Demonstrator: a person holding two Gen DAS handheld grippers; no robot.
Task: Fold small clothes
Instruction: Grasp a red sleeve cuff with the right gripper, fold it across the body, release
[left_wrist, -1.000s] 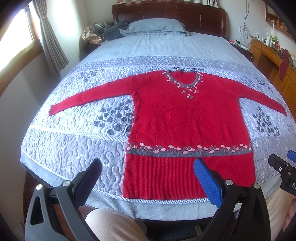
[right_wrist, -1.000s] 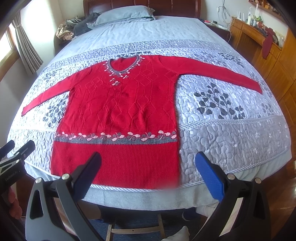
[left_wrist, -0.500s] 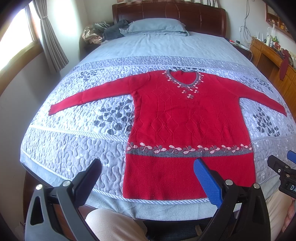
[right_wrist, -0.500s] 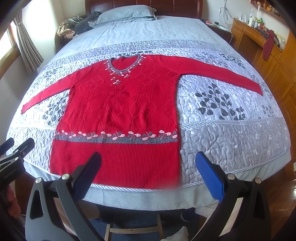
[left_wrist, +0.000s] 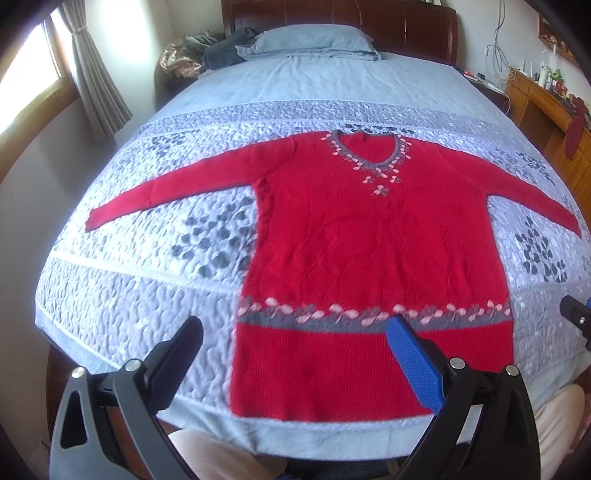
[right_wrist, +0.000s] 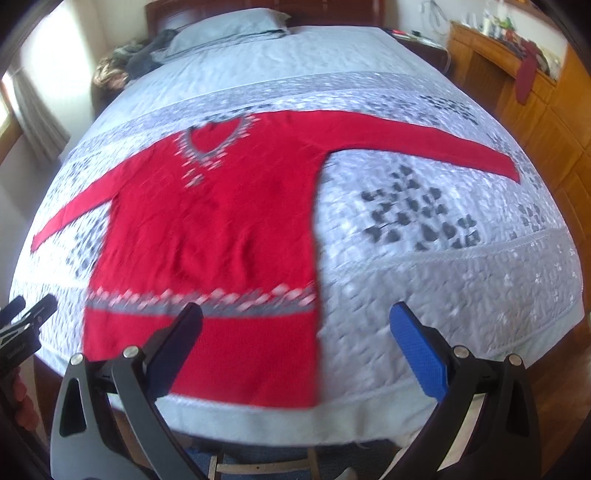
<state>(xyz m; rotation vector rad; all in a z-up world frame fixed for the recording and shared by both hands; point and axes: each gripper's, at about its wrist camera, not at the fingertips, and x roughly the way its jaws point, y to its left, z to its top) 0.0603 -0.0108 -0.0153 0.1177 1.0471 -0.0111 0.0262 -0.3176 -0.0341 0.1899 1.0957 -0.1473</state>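
Observation:
A red knit sweater (left_wrist: 373, 251) with a grey flowered neckline and hem band lies flat, face up, on the quilted bed, both sleeves spread out sideways. It also shows in the right wrist view (right_wrist: 214, 229). My left gripper (left_wrist: 293, 334) is open and empty above the sweater's lower left hem near the bed's front edge. My right gripper (right_wrist: 295, 321) is open and empty above the sweater's lower right corner. The right sleeve (right_wrist: 424, 142) stretches toward the right side of the bed.
The grey quilt (left_wrist: 140, 295) covers the front of the bed; a pillow (left_wrist: 310, 40) and piled clothes (left_wrist: 199, 55) lie at the headboard. A wooden cabinet (right_wrist: 535, 110) stands at the right, a window and curtain (left_wrist: 92, 74) at the left.
Both grippers have moved forward over the bed's front edge, toward the sweater's hem. The right wrist view is blurred from motion and has swung slightly right. The sweater has not moved.

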